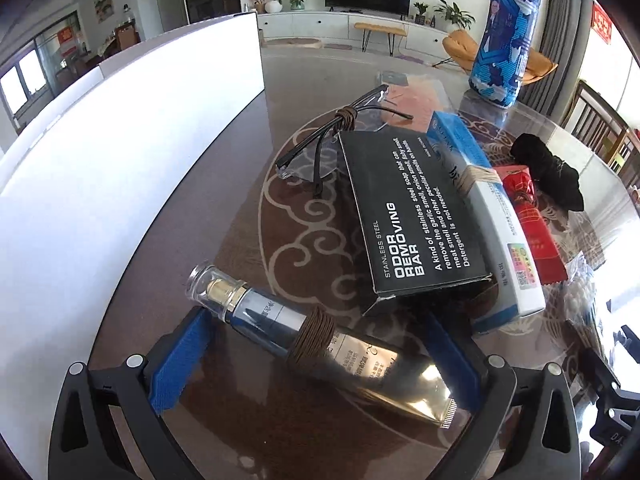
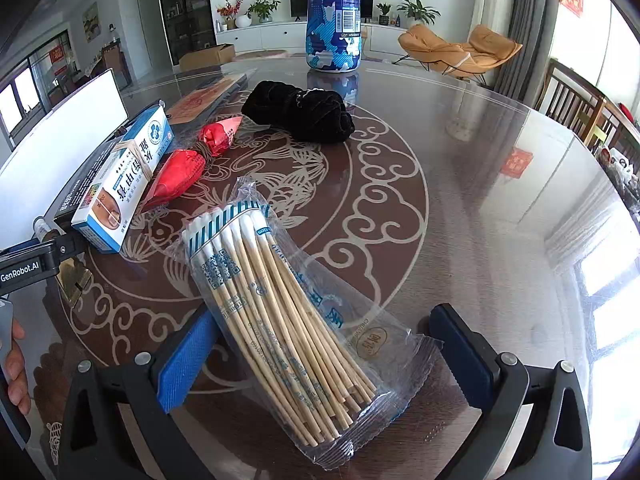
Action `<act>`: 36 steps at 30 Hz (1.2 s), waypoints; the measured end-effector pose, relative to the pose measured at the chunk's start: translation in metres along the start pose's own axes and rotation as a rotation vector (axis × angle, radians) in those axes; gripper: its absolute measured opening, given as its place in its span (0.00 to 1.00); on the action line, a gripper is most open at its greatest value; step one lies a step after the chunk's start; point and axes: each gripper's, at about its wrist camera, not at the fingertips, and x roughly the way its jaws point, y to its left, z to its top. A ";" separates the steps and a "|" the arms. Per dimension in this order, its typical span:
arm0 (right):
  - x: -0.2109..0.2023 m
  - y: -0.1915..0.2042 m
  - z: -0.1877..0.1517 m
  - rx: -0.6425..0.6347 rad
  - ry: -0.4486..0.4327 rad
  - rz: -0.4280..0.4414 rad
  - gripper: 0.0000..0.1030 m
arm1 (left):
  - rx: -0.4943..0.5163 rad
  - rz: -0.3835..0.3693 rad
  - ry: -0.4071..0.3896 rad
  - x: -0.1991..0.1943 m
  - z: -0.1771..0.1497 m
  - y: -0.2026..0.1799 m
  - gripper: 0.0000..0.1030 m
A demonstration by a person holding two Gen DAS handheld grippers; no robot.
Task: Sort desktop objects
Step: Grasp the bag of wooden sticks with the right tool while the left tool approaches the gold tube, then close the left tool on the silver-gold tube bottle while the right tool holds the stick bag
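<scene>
A metallic cosmetic tube (image 1: 320, 344) with a clear cap and brown cord wrapped round it lies on the glass table between the blue pads of my left gripper (image 1: 316, 360), which stands open around it. A clear bag of cotton swabs (image 2: 280, 312) lies between the fingers of my right gripper (image 2: 324, 356), also open. Beyond the tube lie a black "Odor Removing Bar" box (image 1: 416, 216), a blue-white medicine box (image 1: 480, 200) (image 2: 124, 176), a red packet (image 1: 532, 224) (image 2: 188, 164), black cloth (image 1: 548, 168) (image 2: 300, 112) and glasses (image 1: 320, 148).
A white storage box (image 1: 120, 160) (image 2: 60, 136) stands on the left of the table. A blue patterned can (image 1: 506, 36) (image 2: 334, 16) stands upright at the far side. Flat packets (image 2: 208, 96) lie behind the medicine box. A hand (image 2: 16, 368) holds the left gripper's body at the frame's left.
</scene>
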 end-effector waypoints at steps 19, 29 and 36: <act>0.001 0.000 0.000 -0.001 0.000 -0.001 1.00 | 0.149 -0.094 -0.036 0.005 0.008 0.016 0.96; 0.001 0.000 0.000 -0.001 0.000 -0.001 1.00 | 0.267 -0.200 -0.077 -0.005 0.007 -0.027 0.30; 0.001 0.000 0.000 -0.001 0.000 -0.001 1.00 | 0.425 -0.290 -0.090 -0.025 -0.024 -0.062 0.30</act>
